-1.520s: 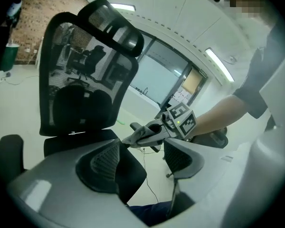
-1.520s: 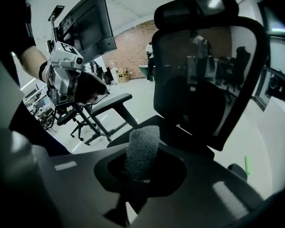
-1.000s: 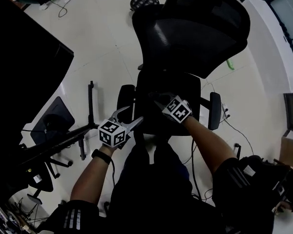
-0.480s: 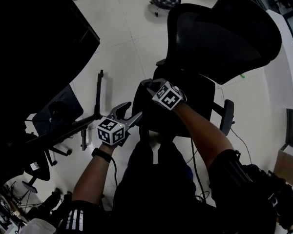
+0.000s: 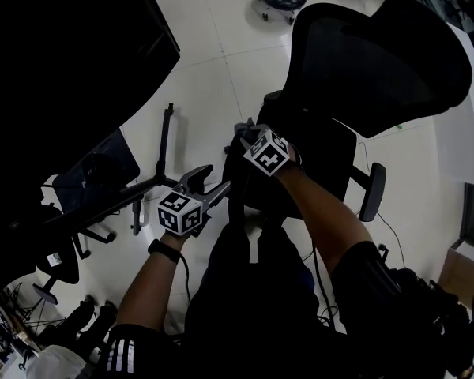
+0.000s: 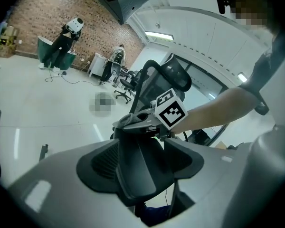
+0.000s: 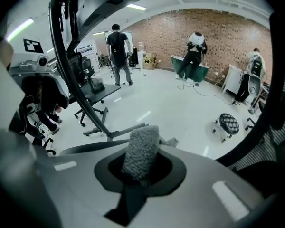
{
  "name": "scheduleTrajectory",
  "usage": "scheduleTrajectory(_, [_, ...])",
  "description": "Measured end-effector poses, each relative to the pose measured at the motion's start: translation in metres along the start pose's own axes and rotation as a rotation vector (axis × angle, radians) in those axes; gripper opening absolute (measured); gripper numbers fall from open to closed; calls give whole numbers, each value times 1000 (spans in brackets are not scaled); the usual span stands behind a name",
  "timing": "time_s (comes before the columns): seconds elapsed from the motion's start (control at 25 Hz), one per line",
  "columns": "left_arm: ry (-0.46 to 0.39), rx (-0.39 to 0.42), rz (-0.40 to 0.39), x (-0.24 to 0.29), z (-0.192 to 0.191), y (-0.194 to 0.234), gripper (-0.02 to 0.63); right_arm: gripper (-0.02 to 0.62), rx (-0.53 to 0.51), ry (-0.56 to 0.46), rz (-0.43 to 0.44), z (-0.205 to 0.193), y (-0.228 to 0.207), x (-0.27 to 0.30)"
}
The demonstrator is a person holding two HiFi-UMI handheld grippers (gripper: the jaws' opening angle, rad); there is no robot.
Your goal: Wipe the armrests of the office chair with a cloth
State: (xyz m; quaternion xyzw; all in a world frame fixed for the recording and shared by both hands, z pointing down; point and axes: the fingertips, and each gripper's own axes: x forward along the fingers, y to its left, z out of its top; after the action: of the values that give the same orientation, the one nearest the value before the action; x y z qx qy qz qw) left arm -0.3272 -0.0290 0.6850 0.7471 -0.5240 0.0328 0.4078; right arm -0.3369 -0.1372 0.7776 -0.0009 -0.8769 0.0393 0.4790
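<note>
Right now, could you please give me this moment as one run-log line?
right gripper: shut on cloth | place: at office chair edge | left gripper: shut, empty

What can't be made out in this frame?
- Whether the cloth touches the near armrest: in the head view the right gripper covers it; in the right gripper view the cloth itself hides it.
- The near armrest: head view, lost in darkness under that gripper.
- The far armrest surface: head view, too small and dark.
</note>
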Motion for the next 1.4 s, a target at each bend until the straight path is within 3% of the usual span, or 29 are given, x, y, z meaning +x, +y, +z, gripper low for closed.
scheduleTrajectory(0.36, [0,-13,-5,-6,-11,-9,316,40,-8,-33,58,-10,53,-5])
scheduleTrajectory(1.16, [-13,-62,52,-33,-48,-31,314,40,-307,-13,266,-63,181,-33])
scheduleTrajectory(1.4, [-21,-56,52,-33,-47,-43,314,37,-338,25,347,-91,205,-46])
